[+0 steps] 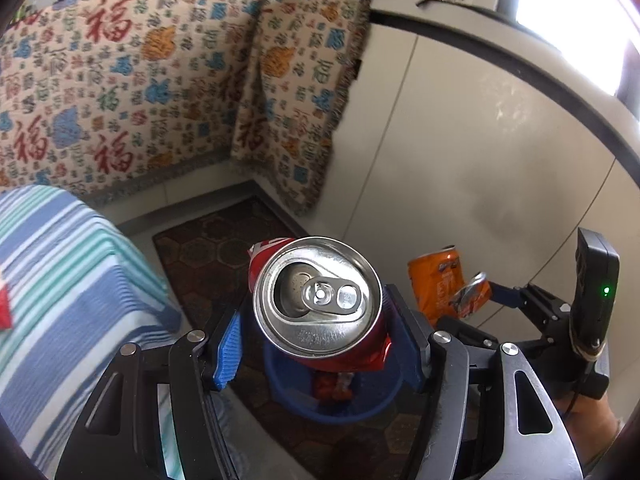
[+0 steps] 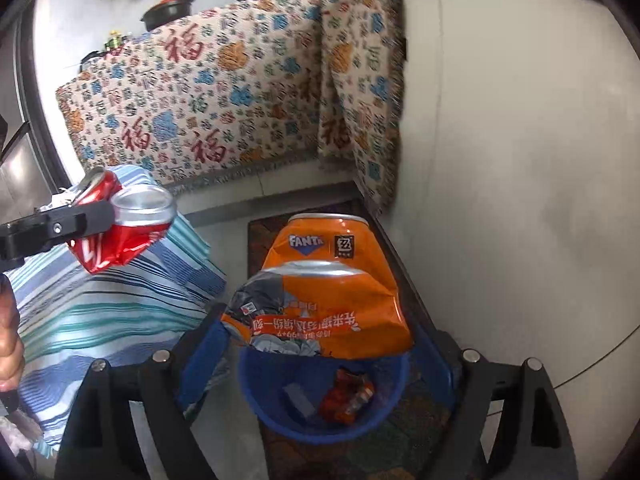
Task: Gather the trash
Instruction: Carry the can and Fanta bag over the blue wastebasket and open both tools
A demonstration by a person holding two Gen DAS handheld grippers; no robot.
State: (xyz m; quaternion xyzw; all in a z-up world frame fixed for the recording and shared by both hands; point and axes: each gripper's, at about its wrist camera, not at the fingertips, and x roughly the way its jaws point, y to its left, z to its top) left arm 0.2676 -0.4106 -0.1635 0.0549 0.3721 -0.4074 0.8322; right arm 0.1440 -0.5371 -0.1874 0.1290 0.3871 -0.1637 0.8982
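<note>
My left gripper (image 1: 320,332) is shut on a crushed red cola can (image 1: 316,300), its silver top facing the camera, held above a blue bin (image 1: 336,400) on the floor. The red can also shows in the right wrist view (image 2: 120,224). My right gripper (image 2: 320,344) is shut on a crushed orange Fanta can (image 2: 332,284), held right above the blue bin (image 2: 276,412). The bin holds red and white wrappers (image 2: 348,396). The orange can also shows at the right of the left wrist view (image 1: 440,280).
A blue-striped cloth covers a table (image 1: 60,280) at the left. A patterned cloth (image 1: 160,92) hangs over a counter with pots behind. White cabinet doors (image 1: 480,140) stand to the right. A dark mat (image 1: 208,248) lies under the bin.
</note>
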